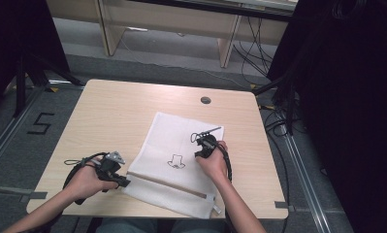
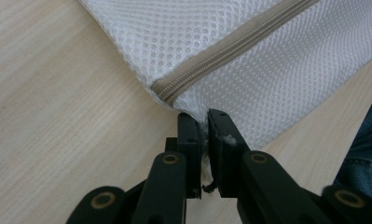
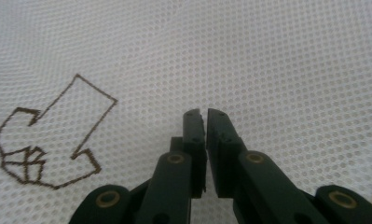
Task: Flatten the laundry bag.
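Now your left gripper (image 2: 201,122) pinches the mesh bag's (image 2: 249,70) edge at lower centre; your right gripper (image 3: 205,114), jaws nearly closed, rests on its mesh.

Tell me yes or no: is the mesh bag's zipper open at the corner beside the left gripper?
No. In the left gripper view the tan zipper runs closed right to the corner of the white mesh bag.
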Motion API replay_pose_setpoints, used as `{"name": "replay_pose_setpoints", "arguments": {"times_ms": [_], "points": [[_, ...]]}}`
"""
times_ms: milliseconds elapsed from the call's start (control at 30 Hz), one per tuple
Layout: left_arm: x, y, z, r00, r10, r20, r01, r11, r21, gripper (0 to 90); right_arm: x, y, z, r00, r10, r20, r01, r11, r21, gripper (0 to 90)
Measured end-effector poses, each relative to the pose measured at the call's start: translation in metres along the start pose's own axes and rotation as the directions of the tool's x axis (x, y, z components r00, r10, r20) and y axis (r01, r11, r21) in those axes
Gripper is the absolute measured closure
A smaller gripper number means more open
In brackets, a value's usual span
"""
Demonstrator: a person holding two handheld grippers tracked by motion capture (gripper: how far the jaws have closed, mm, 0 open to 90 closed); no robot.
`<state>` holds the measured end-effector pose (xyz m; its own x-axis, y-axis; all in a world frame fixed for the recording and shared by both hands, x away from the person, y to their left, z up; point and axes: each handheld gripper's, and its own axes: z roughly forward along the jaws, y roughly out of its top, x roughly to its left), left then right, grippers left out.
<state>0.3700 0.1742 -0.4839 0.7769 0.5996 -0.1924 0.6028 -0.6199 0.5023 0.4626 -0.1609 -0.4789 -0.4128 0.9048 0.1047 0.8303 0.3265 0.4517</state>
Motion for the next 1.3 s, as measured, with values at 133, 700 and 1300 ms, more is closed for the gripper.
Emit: {"name": "replay_pose_setpoints", "arguments": {"times_ms": [133, 700, 1300], "points": [[0.002, 0.0, -0.007, 0.9999, -0.008, 0.012, 0.008, 0.9999, -0.01, 68.7, 0.0, -0.007, -0.022, 0.998, -0.062, -0.014, 0.062, 0.997, -0.037, 85.3], [0.005, 0.015, -0.011, 0.9955, 0.06, -0.073, -0.073, 0.9766, -0.202, 62.6, -0.012, -0.073, -0.058, 0.9919, -0.097, -0.082, 0.099, 0.995, 0.014, 82.6], [0.003, 0.027, 0.024, 0.9867, 0.123, -0.106, -0.129, 0.9901, -0.054, 83.5, -0.005, -0.082, -0.04, 0.9911, -0.123, -0.05, 0.128, 0.987, 0.099, 87.6]]}}
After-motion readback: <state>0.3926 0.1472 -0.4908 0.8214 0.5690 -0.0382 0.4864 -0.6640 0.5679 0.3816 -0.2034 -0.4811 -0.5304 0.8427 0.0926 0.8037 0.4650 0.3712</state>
